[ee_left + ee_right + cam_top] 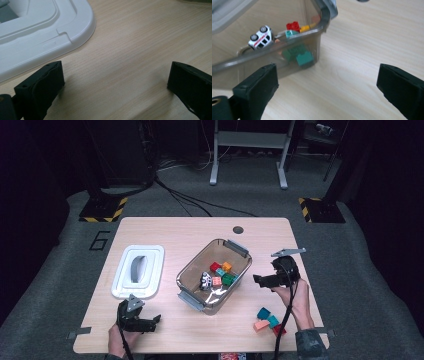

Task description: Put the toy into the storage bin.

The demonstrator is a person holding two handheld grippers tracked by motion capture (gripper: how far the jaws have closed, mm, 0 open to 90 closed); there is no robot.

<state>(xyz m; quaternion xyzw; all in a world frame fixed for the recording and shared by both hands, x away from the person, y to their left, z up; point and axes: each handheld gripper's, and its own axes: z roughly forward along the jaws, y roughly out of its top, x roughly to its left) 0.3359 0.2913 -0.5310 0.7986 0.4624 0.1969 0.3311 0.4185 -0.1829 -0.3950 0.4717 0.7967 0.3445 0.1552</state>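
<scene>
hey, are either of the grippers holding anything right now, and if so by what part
Nothing is held. The right gripper has its jaws wide open beside the clear bin, with only bare table between them. The left gripper is open too, near the white lid.

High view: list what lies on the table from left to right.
White lid → left hand-held gripper → clear plastic bin holding blocks and a toy car → right hand-held gripper, jaws open with nothing between them → loose blocks beside the right forearm.
</scene>
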